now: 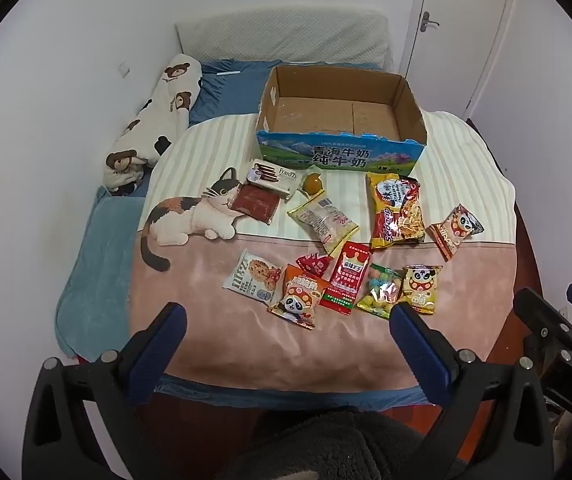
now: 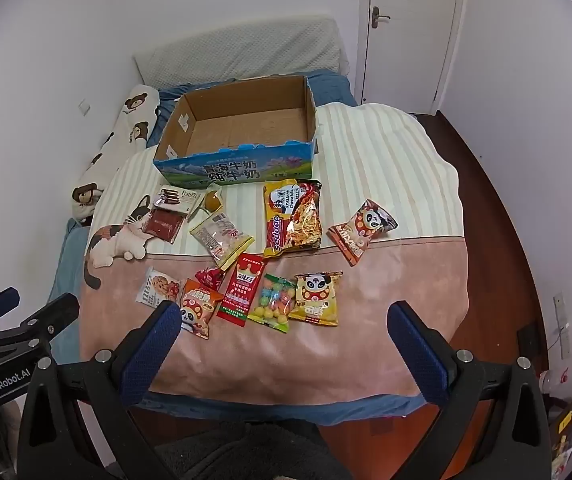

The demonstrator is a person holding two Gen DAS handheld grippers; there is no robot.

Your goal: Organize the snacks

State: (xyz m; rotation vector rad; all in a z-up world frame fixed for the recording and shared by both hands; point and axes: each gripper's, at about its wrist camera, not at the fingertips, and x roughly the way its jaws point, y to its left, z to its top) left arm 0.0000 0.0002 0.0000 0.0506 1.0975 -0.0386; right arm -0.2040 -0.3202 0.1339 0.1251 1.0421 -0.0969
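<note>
Bed [image 1: 326, 344] covered by a pink and cream striped blanket printed with a cat [image 1: 193, 216], set in a white-walled room; door [image 1: 458, 20] at far right. Bear-print pillow [image 1: 157, 116] is laid along the left wall. Snack packets [image 1: 338, 248] are scattered mid-blanket, the open cardboard box [image 1: 338, 148] just beyond them, empty. Left gripper [image 1: 288, 320] and right gripper [image 2: 283, 320] are held at the near edge, jaws spread wide, nothing between.

Left gripper [image 1: 288, 318], right gripper [image 2: 283, 318]: fingers [image 1: 169, 330] spread, tilted down.
</note>
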